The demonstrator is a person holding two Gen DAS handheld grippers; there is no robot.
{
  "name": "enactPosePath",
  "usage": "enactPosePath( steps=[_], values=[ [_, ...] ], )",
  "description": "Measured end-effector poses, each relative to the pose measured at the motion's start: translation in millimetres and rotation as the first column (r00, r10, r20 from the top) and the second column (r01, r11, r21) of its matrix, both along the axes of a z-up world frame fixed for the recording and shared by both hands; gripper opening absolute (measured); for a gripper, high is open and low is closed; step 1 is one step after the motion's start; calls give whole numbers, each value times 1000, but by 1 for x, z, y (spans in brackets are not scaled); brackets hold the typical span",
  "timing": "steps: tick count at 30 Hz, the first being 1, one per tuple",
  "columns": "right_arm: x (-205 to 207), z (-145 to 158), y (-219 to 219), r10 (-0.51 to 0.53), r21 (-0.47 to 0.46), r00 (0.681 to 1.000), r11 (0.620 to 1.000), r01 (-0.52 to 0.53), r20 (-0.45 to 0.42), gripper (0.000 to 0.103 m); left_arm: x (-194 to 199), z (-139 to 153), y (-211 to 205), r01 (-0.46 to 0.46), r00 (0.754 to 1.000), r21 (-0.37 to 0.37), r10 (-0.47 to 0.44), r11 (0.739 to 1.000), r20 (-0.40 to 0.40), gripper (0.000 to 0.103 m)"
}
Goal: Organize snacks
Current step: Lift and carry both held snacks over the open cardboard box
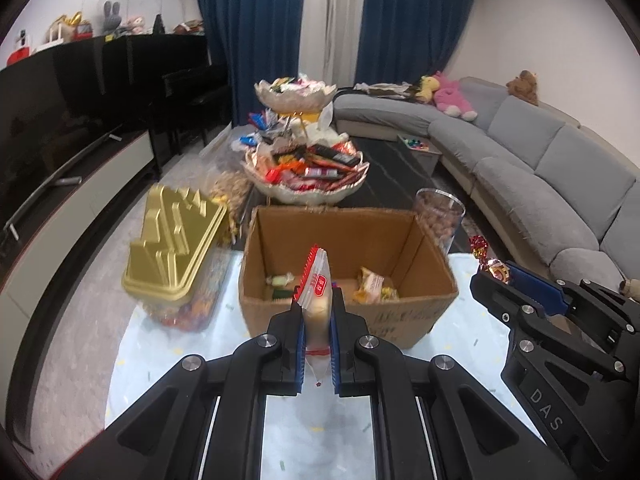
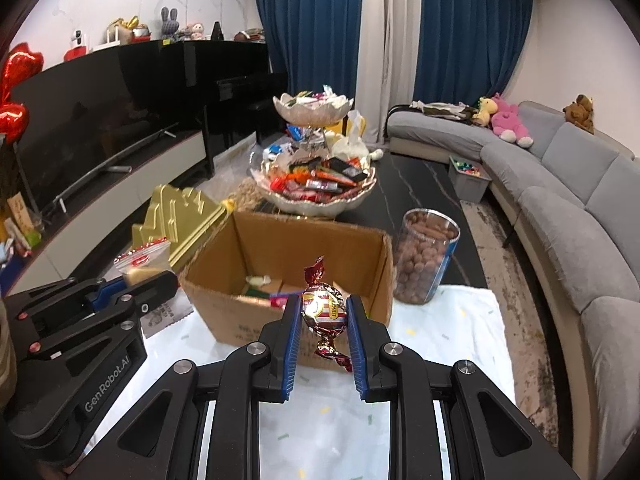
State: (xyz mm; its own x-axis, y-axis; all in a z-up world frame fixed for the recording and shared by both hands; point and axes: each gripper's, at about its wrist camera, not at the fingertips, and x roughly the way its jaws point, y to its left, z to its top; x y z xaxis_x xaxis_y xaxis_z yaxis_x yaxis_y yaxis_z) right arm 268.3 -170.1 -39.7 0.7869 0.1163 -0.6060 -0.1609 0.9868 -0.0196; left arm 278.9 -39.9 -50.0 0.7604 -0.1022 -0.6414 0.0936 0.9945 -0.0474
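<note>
Though both crinkly: L gripper [image 1: 317, 304] flat pouch [image 1: 318, 300], R gripper [image 2: 323, 312] round foil candy [image 2: 324, 307].

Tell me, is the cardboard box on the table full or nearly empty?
Nearly empty. The cardboard box is open at the top, and only a few wrapped snacks lie on its floor, most of which shows bare.

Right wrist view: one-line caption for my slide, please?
Right gripper jaws clamp a foil-wrapped candy before the open cardboard box; left gripper holds a sachet alongside.
</note>
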Motion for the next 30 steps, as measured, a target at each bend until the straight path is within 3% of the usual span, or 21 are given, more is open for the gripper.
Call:
enactPosePath(
  steps=[7,11,30],
  values=[
    [21,8,-1,-23,5,1000,1000,23,16,24,28,9,1,32,999,-6,-32,999,4,11],
    [32,9,1,-28,2,999,1000,28,22,24,44,6,6,45,999,-50,-46,998,-25,11],
    [99,-9,4,-54,9,998,999,54,-28,24,110,-23,10,57,996,-25,-58,998,-61,11]
  ],
)
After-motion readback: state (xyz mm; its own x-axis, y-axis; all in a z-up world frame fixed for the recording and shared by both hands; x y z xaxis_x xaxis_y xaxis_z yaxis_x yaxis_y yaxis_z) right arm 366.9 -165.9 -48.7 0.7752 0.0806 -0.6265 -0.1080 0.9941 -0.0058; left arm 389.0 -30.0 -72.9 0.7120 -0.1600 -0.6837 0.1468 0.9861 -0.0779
